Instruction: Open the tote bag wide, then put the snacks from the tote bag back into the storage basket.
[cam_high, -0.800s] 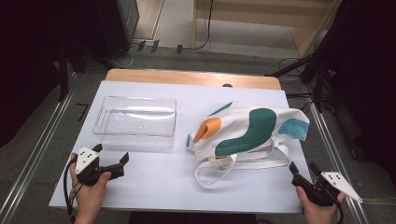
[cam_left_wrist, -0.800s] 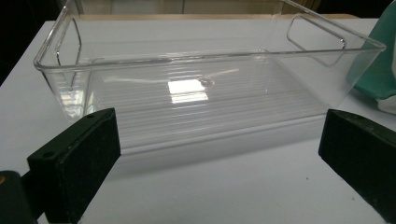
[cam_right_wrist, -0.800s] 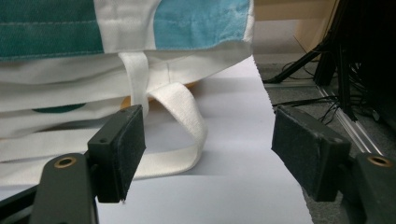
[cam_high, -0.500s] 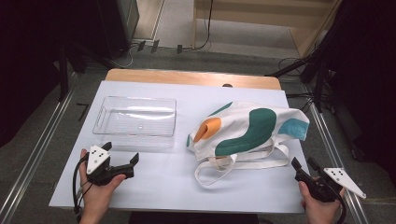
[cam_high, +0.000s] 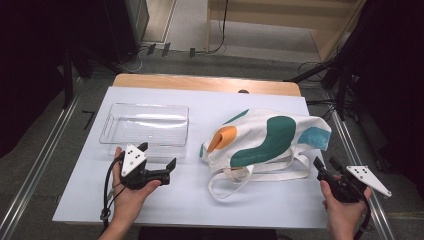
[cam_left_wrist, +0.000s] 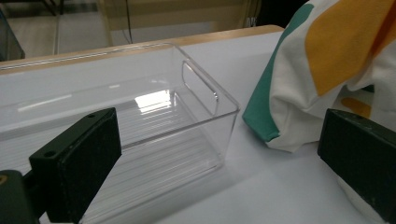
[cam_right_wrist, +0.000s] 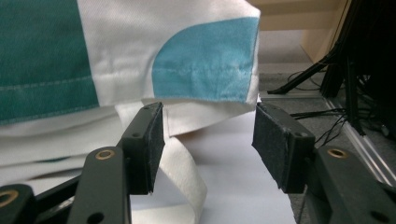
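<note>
Item 1: tote bag (cam_high: 265, 140), white cloth with green, orange and blue patches, lying flat right of centre in the high view, straps (cam_high: 260, 176) looped toward the lower edge, within reach for a pick-up.

Item 2: clear plastic bin (cam_high: 145, 127), centre left, empty, mouth upward, likely the receiving container.

Item 3: left gripper (cam_high: 159, 156), lower left, just below the bin; jaws spread wide, nothing between them.

Item 4: right gripper (cam_high: 324, 166), lower right, aimed at the bag's blue corner and strap (cam_right_wrist: 184, 172); jaws partly parted, released, not yet on cloth.

Item 5: bench (cam_high: 280, 205), white-covered, carrying all.
</note>
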